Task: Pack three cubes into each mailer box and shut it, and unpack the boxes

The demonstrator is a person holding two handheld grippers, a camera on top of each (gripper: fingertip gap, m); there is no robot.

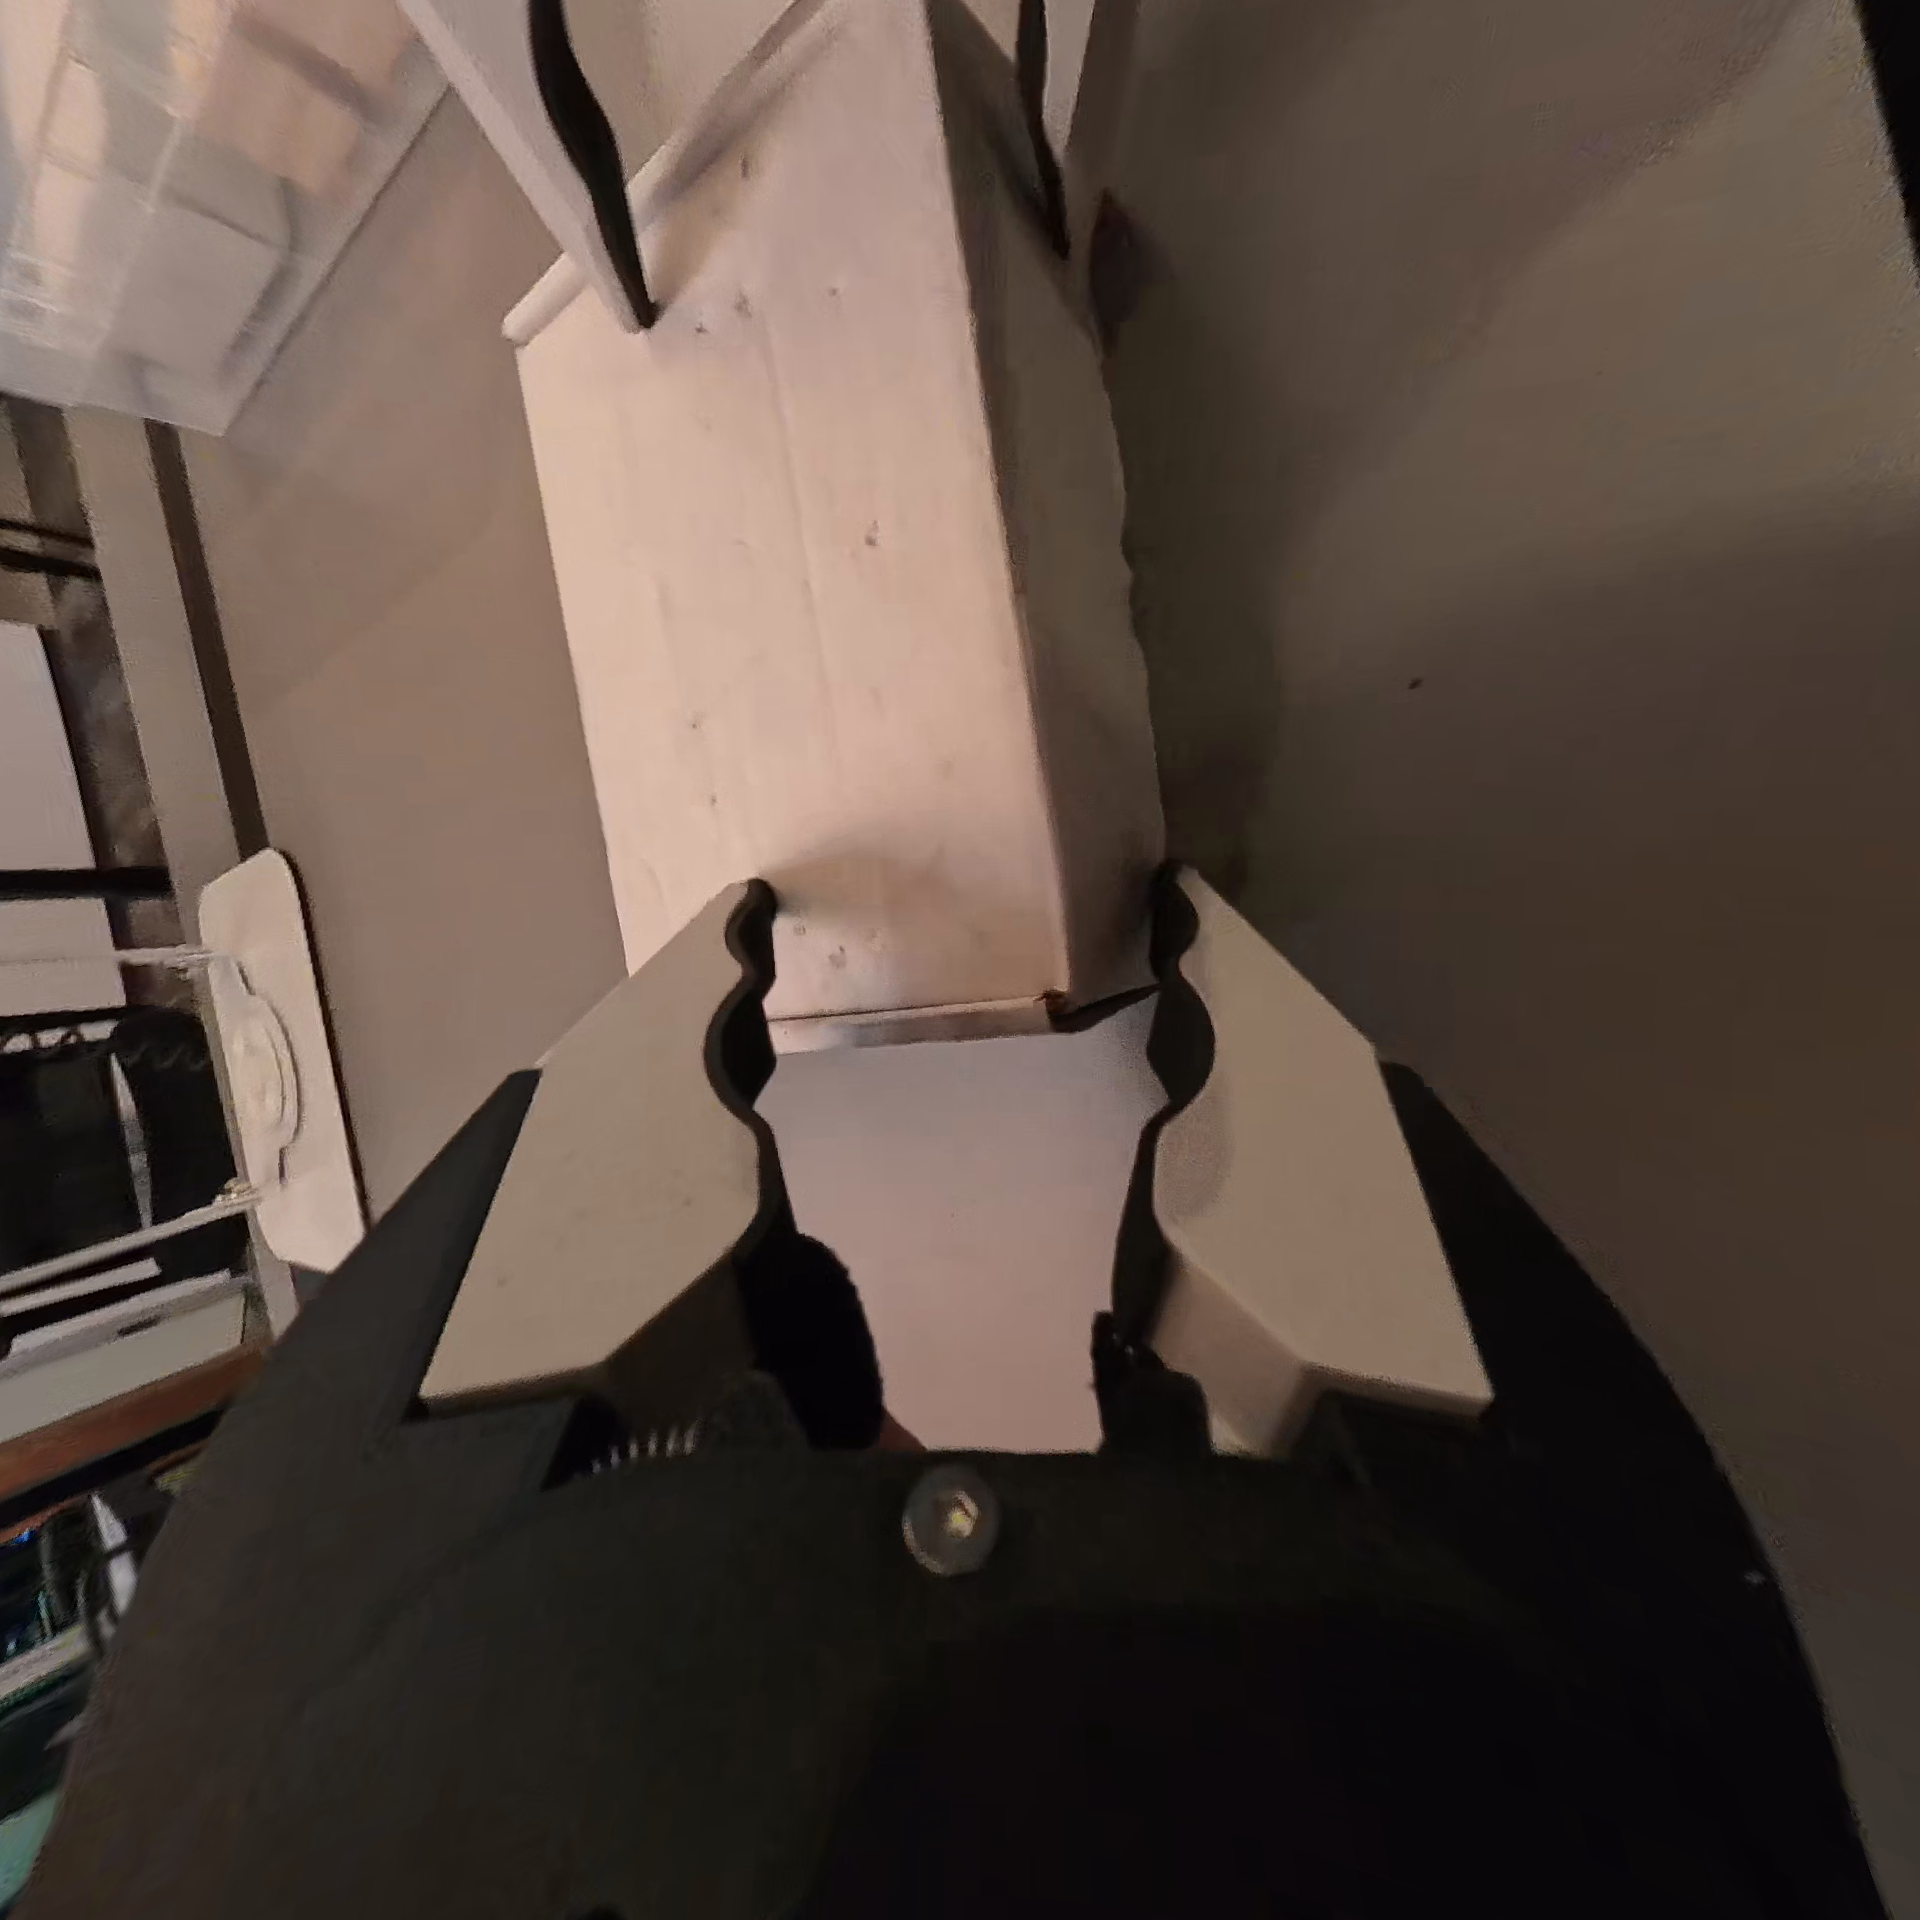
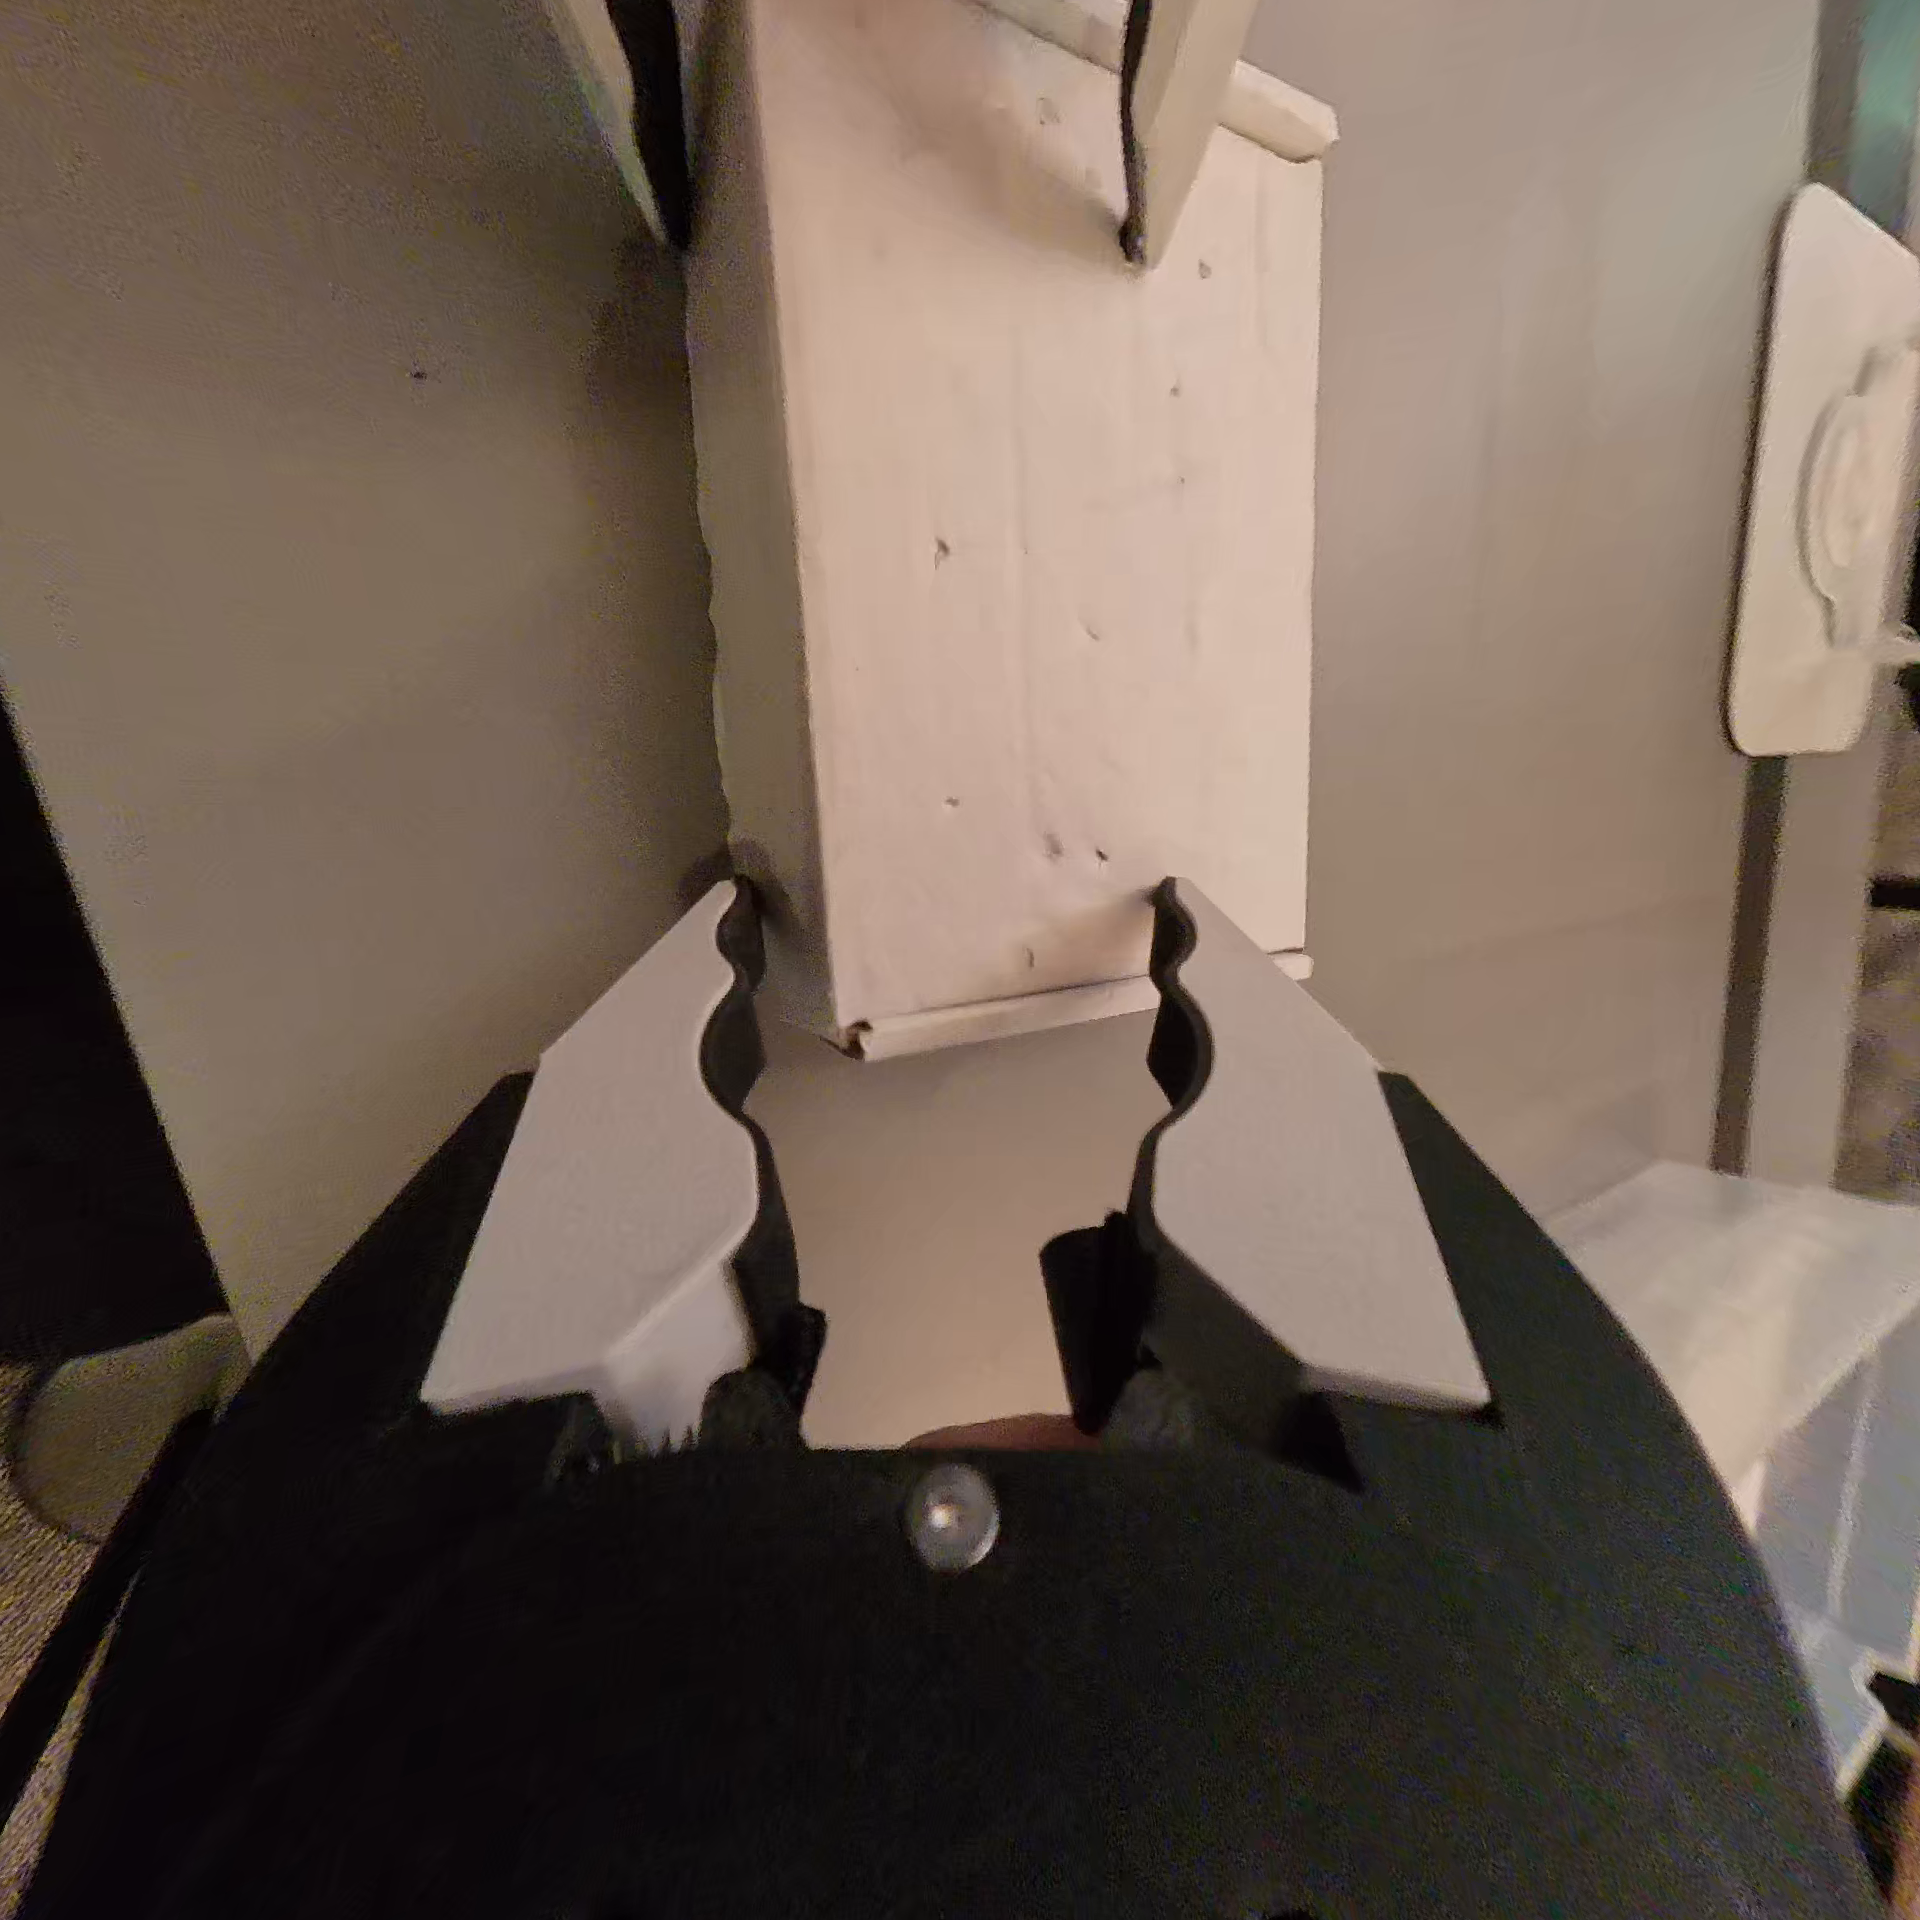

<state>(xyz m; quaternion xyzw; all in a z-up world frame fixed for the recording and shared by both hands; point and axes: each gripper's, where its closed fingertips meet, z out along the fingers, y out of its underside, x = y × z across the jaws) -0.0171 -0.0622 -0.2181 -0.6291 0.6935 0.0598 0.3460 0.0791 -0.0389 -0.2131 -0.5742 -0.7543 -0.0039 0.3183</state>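
Left wrist view shows your left claw [image 1: 961, 894] and right claw [image 2: 956, 894] both clamping the shut box [image 1: 831, 582]; other boxes unseen.

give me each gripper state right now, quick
Left gripper: shut on the end of the white mailer box.
Right gripper: shut on the opposite end of the same box.

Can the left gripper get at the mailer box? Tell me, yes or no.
Yes, it seems so: the left gripper straddles the near end of the mailer box, apparently clamping it. The right gripper takes the far end, out of its way.
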